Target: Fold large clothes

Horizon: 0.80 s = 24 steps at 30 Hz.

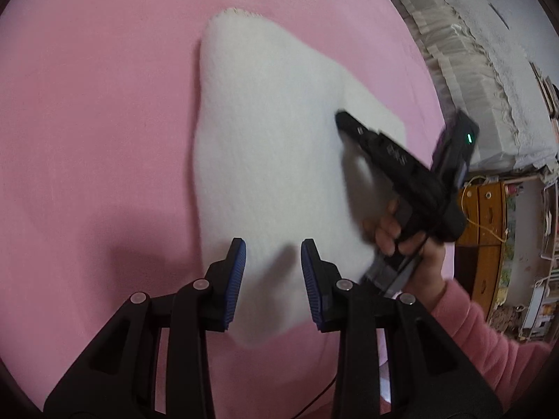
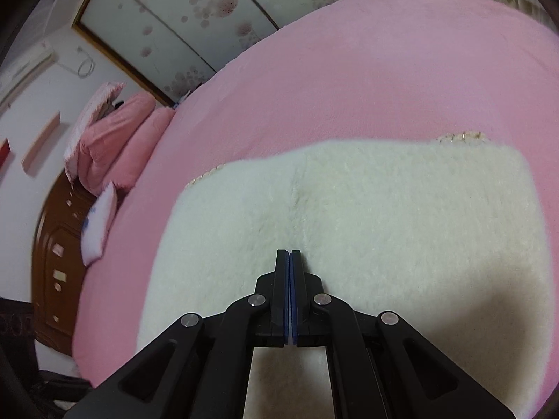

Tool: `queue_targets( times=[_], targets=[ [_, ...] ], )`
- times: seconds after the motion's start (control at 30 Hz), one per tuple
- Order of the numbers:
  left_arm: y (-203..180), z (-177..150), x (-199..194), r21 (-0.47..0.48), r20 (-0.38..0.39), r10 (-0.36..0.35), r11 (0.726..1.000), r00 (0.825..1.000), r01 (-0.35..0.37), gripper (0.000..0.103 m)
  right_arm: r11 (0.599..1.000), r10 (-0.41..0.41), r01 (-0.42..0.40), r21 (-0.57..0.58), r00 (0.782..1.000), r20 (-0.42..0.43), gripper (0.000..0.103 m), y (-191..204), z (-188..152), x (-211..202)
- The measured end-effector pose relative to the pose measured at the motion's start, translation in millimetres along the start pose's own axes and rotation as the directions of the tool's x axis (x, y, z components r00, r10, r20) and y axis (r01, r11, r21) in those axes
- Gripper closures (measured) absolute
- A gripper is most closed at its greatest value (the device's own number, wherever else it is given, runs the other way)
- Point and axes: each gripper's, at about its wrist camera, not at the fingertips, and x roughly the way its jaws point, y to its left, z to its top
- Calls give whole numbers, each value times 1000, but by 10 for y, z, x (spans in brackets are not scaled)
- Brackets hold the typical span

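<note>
A: Where do we have the garment? From the left wrist view the white fleece garment (image 1: 265,132) lies flat on the pink bed (image 1: 87,139), stretching from our left gripper (image 1: 273,272) up toward twelve o'clock, its long axis running roughly six to twelve, with a narrower end at the top.

B: Agreed. In the right wrist view the same garment (image 2: 384,216) spreads wide, nine to three, with a seam or fold line running to twelve o'clock straight ahead of our right gripper (image 2: 290,272).

A: And our jaws? The left ones stand partly apart with nothing between them; fleece shows below the gap, though we cannot tell whether the tips touch it.

B: The right jaws are pressed together, pads meeting, and we see no cloth pinched. In the left view that gripper (image 1: 344,120) sits at about two o'clock over the garment's right side, held by a hand (image 1: 401,237) in a pink sleeve (image 1: 489,335).

A: So the near edge at six o'clock looks closer to our left jaws; the right ones probably need to open before taking any edge.
</note>
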Motion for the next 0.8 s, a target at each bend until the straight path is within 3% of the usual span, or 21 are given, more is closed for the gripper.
queue_targets(
  times=[0.1, 0.17, 0.27, 0.33, 0.4, 0.47, 0.53, 0.6, 0.67, 0.73, 0.8],
  targets=[
    [51, 260, 69, 1, 17, -11, 1000, 1000, 11, 74, 1000, -7, 7, -3, 1000, 15, 103, -171, 109, 151],
    [16, 501, 176, 31, 32, 30, 999, 999, -31, 74, 999, -38, 38, -9, 999, 13, 103, -255, 168, 174],
    [52, 723, 179, 56, 112, 58, 996, 992, -65, 74, 996, -83, 83, -15, 996, 35, 103, -236, 255, 126],
    [170, 900, 136, 28, 137, 61, 998, 989, -65, 74, 989, -146, 144, 33, 988, 51, 103, -294, 230, 92],
    [283, 983, 153, 4, 155, 92, 996, 984, -94, 69, 983, -127, 117, 141, 990, 65, 103, -476, 209, 21],
    [343, 1051, 187, 5, 151, 98, 995, 984, -100, 67, 972, -179, 164, 168, 981, 75, 103, -594, 200, -31],
    [354, 1001, 240, -7, 157, 90, 996, 984, -90, 67, 953, -262, 243, 183, 961, 89, 103, -672, 185, -116],
    [406, 935, 219, -21, 162, 95, 995, 982, -93, 62, 941, -288, 265, 211, 953, 89, 103, -798, 162, -208],
    [425, 810, 285, -44, 139, 110, 993, 984, -105, 49, 938, -331, 318, 139, 940, 84, 103, -803, 136, -259],
    [539, 633, 292, -87, 118, 55, 995, 991, -45, 49, 924, -383, 381, 33, 921, 69, 103, -725, 118, -280],
    [565, 388, 325, -100, 124, 43, 994, 991, -31, 49, 909, -413, 414, -39, 910, 33, 103, -744, -31, -371]
  ],
)
